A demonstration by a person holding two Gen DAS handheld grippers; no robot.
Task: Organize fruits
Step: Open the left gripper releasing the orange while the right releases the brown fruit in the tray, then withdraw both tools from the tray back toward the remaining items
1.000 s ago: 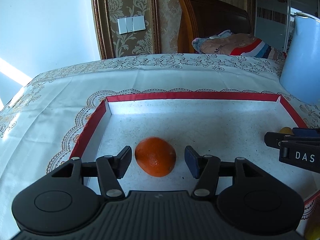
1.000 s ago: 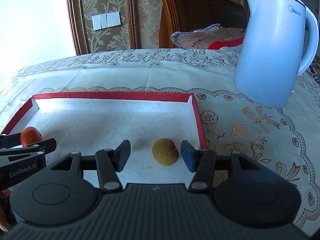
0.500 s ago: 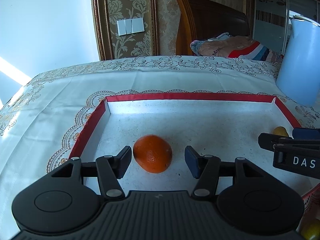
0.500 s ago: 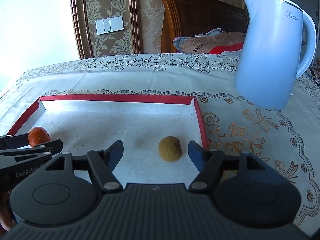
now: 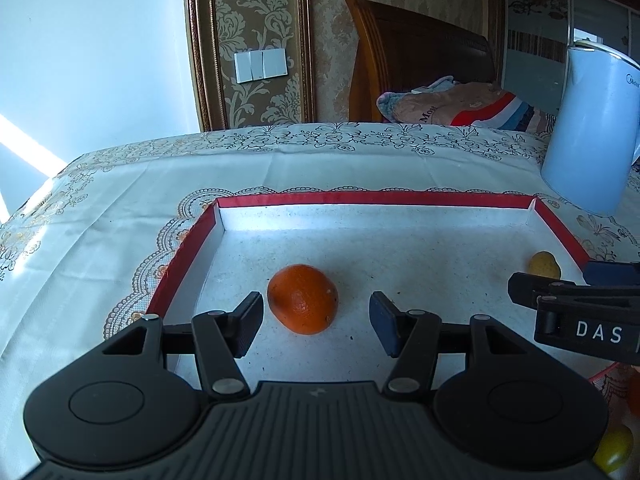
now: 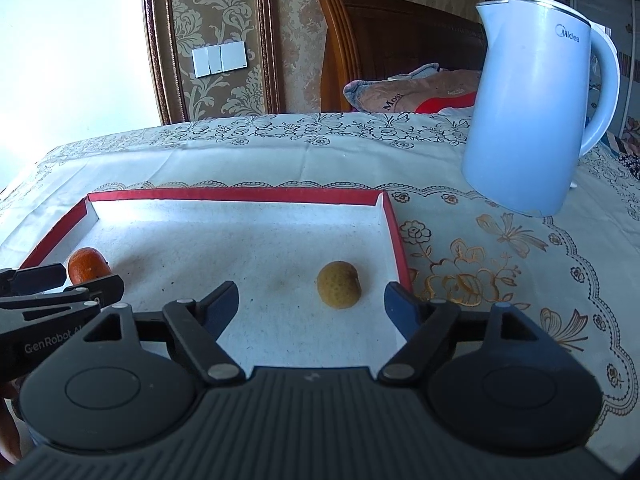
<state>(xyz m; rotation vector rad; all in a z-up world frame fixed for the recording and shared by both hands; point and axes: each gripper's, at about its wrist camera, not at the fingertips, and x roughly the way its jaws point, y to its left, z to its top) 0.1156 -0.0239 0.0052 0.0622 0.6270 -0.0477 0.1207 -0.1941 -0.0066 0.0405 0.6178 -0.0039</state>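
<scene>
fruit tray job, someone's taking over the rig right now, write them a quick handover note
Left hand-held gripper: open, empty, its pads either side of the orange without touching it.
Right hand-held gripper: jaws opening, empty; the small yellow-brown fruit sits just ahead of the gap, untouched.
Both fruits rest on the floor of the red-edged tray, orange toward its left side, yellow-brown fruit near its right wall.
Done: two fruits are in the tray.
Left: more fruit shows outside the tray at the lower right edge of the left wrist view, a yellow one clearest. A blue kettle stands beyond the tray.
</scene>
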